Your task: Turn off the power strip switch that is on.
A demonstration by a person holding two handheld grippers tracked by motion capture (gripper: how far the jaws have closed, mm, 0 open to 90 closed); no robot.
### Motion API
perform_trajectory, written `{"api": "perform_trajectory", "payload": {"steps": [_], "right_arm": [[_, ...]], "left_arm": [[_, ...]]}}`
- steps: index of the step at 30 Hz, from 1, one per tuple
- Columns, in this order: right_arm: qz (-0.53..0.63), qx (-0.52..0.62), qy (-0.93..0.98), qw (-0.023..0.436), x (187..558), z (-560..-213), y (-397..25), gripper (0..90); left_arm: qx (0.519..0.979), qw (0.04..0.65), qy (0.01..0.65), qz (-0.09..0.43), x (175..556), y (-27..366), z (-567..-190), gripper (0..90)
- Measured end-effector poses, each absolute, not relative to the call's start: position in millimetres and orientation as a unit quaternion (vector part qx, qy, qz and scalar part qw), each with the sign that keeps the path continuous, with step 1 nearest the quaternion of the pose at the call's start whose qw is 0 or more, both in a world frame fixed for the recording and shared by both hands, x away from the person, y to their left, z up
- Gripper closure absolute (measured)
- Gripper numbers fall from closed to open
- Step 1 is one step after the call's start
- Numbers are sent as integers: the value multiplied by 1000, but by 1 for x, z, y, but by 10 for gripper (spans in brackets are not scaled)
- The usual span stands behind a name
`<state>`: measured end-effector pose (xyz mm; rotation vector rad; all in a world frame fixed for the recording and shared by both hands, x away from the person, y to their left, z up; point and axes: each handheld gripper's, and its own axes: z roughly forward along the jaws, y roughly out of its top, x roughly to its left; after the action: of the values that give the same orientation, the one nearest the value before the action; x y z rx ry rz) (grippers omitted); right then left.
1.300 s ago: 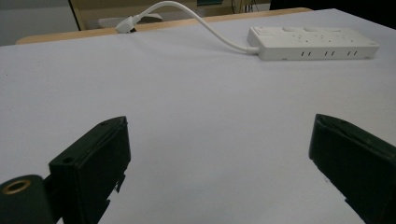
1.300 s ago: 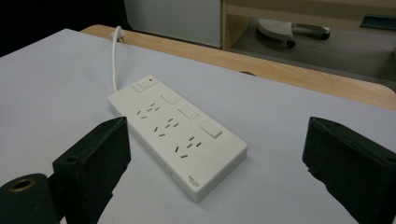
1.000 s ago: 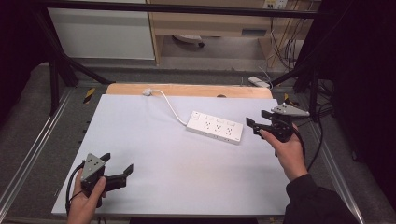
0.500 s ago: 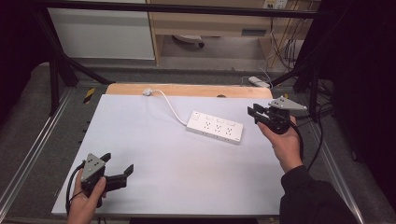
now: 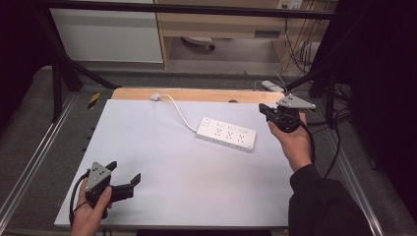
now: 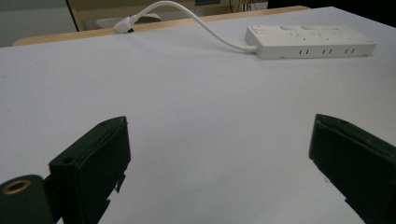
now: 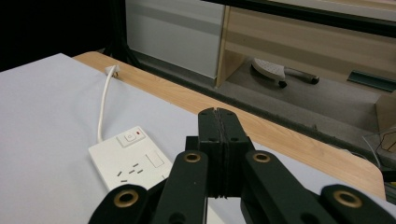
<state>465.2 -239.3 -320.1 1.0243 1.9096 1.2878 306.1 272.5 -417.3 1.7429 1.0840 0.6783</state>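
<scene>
A white plastic power strip (image 5: 226, 133) with a white cord (image 5: 178, 110) lay flat on the white tabletop (image 5: 187, 187), just left of the right gripper (image 5: 266, 110) and well ahead of the left gripper (image 5: 124, 173). The right gripper hung above the table's far right edge with its jaws pressed together on nothing. The left gripper sat low at the near left corner, jaws spread wide and empty.
</scene>
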Motion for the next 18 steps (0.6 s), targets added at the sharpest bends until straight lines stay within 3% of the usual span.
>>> {"api": "perform_trajectory", "payload": {"steps": [18], "right_arm": [[464,398,741,276,491,-337,-227,900]], "left_arm": [[715,468,442,274,306,272,-418,57]]}}
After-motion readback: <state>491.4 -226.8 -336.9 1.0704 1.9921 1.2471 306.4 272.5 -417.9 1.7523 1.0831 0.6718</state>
